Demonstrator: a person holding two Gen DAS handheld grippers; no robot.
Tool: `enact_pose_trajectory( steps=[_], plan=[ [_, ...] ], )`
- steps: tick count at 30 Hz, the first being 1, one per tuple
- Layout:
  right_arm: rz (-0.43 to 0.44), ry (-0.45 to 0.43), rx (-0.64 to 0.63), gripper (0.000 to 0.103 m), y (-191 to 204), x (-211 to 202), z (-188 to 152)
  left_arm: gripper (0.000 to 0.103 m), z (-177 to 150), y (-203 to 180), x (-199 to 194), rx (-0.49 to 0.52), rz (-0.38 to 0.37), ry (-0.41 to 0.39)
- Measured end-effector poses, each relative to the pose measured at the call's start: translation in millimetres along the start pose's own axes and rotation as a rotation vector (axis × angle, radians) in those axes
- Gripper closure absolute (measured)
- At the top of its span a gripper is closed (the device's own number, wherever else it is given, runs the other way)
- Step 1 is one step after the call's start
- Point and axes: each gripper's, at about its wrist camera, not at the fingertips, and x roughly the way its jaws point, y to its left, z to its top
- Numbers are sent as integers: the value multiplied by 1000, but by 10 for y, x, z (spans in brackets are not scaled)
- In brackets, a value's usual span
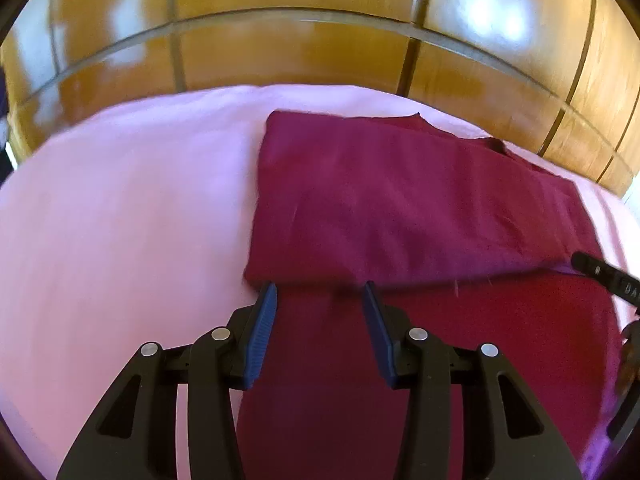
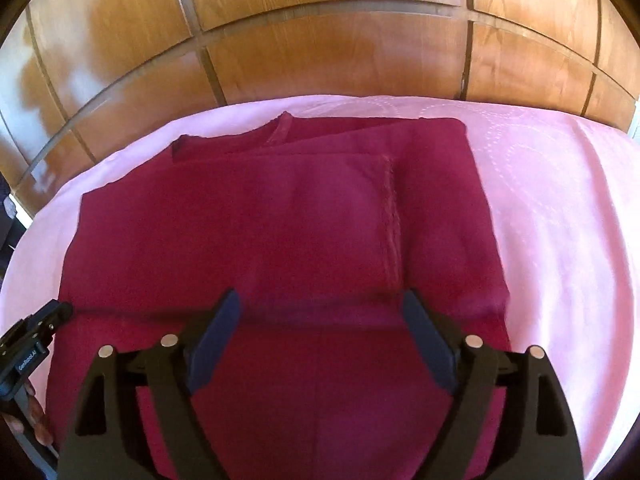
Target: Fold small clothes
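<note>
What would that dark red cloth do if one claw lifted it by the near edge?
The dark red garment would probably sag and unfold, since it lies in soft, loosely stacked layers. It looks thin, with faint creases and a stitched hem, so likely light. On the pink sheet it may drag and wrinkle rather than slide cleanly.

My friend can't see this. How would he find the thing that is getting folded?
Look for the big pink sheet in front of the shiny wooden wall. Lying flat on it is a dark red cloth, already folded over itself. It is the only dark thing on the pink, and both open grippers point at it.
</note>
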Motion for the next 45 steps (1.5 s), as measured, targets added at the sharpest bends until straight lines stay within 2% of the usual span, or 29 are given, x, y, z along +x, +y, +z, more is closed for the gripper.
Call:
enact_pose_trajectory(
  steps=[5,9,13,18,21,24,25,27,28,32,36,39,41,45],
  plan=[
    [-9,13,32,18,-239,-352,-377,60,-396,150,-356,-8,-18,-10],
    [-37,21,43,18,-506,-674,-717,60,-797,329,-560,-12,-47,24],
    [1,65,70,19,-745,-937,-1124,59,-1118,420,-768,-24,-73,25],
    [51,92,83,32,-844,-1209,-1569,60,-1396,446,-1020,-27,-101,41],
    [70,129,87,43,-866,-1339,-1770,60,-1579,448,-1126,-24,-135,82],
    [83,171,80,62,-890,-1432,-1946,61,-1700,411,-1196,5,-157,105],
    [85,184,73,70,-888,-1434,-1989,78,-1758,400,-1220,18,-161,114],
    [86,202,52,83,-870,-1440,-2028,92,-1786,402,-1225,30,-176,131],
    [99,207,51,95,-862,-1439,-2013,95,-1761,434,-1252,15,-195,129],
    [190,164,35,95,-739,-1595,-1842,96,-1583,529,-1422,-39,-287,100],
    [264,76,63,95,-705,-1705,-1500,97,-1259,540,-1551,-80,-390,46],
    [298,19,126,95,-765,-1616,-1139,97,-999,510,-1514,-102,-423,19],
    [287,4,151,95,-810,-1487,-939,97,-776,514,-1384,-127,-432,8],
    [244,14,235,95,-938,-1127,-628,97,-362,535,-1000,-187,-398,14]
  ],
)
